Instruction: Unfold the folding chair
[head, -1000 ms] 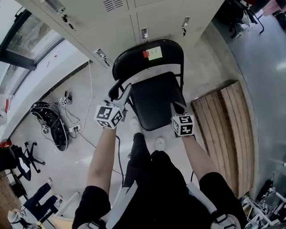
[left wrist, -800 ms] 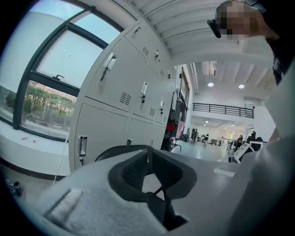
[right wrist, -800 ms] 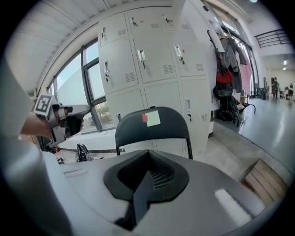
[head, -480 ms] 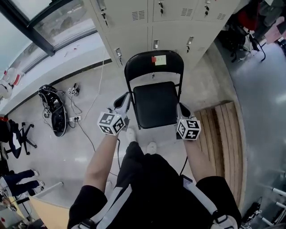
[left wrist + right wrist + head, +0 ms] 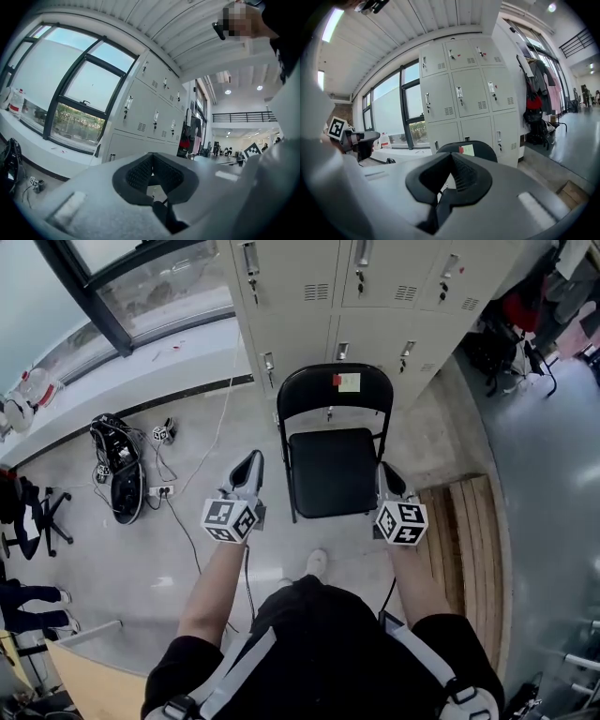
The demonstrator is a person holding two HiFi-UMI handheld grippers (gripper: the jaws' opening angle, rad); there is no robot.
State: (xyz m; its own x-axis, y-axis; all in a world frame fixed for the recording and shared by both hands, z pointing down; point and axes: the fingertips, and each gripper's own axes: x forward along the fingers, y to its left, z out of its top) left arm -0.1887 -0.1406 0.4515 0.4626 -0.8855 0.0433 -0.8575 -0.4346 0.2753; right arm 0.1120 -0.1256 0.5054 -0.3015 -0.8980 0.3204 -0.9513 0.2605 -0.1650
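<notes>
Black metal folding chair (image 5: 333, 472) with a padded seat stands unfolded on the grey concrete floor (image 5: 187, 427). It is at 12 o'clock from the person, backrest toward the pale grey steel lockers (image 5: 375, 287).

Diff vs a second ago:
- Both grippers were at the chair then, left one at the left frame tube, right one on the seat's right edge. Both are off it now.
- Left hand-held gripper (image 5: 251, 463) is at the seat's 9 o'clock, clear of the frame. Jaws together, nothing between them.
- Right hand-held gripper (image 5: 387, 474) is at the seat's 4 o'clock, near the right frame but not on it. Jaws together, empty.
- Chair shows smaller and higher in the head view, with more locker front visible.

Labels:
- Small red sticker (image 5: 337, 381) and pale yellow-green note (image 5: 350, 382) sit side by side at the top of the backrest. Any writing is too small to read.
- Locker door tags are unreadable.
- Gripper cubes carry black-and-white square codes, no text.
</notes>
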